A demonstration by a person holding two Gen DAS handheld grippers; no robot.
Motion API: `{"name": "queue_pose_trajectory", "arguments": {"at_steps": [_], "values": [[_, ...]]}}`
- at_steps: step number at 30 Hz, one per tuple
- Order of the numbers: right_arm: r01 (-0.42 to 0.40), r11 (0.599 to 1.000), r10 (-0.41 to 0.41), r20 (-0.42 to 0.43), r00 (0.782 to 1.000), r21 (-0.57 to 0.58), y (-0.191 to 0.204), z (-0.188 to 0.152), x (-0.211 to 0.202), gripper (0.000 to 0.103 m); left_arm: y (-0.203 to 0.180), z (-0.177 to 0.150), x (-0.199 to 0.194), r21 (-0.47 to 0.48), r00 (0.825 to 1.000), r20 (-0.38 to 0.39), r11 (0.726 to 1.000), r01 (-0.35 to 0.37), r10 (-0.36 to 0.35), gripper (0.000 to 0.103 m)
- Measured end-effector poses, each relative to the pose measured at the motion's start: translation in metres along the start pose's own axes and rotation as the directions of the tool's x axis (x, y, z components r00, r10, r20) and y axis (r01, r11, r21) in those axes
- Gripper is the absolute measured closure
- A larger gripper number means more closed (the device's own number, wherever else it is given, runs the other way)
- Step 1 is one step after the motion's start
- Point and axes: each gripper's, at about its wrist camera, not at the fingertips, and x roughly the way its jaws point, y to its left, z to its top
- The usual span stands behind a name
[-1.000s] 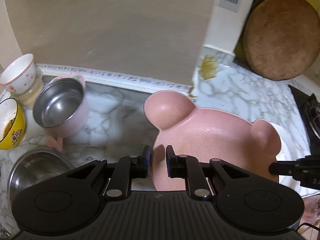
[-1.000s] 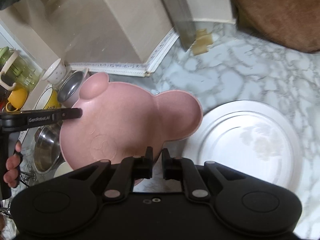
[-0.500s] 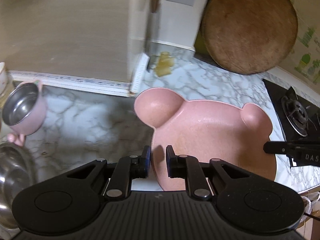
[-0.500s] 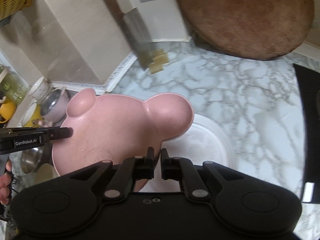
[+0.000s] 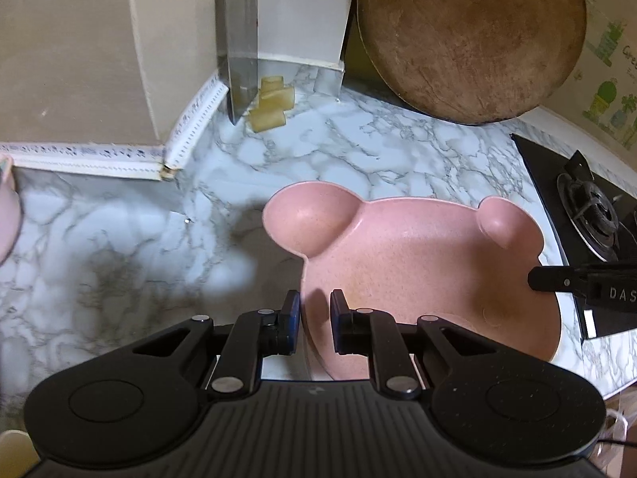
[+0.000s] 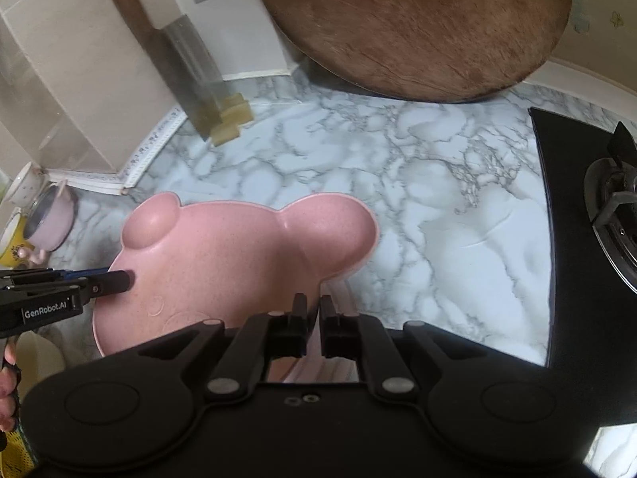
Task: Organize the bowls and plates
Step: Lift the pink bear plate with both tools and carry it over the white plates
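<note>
Both grippers' fingers [image 5: 294, 310] pinch the pink plate [image 5: 418, 263] (opposite rims)

Colours I see rn: lots of pink, grey-white & brown.

My plate [image 5: 418, 255] is soft pink w/ tiny dark specks. The counter [image 6: 458, 207] is white w/ grey marble lines. The round board [image 5: 469, 36] is brown w/ darker scratchy marks. Stove [image 6: 589, 215] is shiny black. Both grippers, left [image 5: 314, 318] & right [image 6: 312, 318], are black; the left has a blue pad. Little blocks [image 5: 270, 103] by the wall are pale yellow. Far-off pot [image 6: 51, 223] is pale pink, silver inside.
</note>
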Motion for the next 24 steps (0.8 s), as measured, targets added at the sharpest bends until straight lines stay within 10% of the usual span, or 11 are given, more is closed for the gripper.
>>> {"name": "queue_pose_trajectory", "arguments": {"at_steps": [24], "values": [[0.008,0.998,-0.01,-0.031,0.999,-0.057,-0.014,-0.003,0.031,0.096,-0.009,-0.014,0.025,0.038,0.999,-0.018,0.999,-0.028,0.028,0.088]]}}
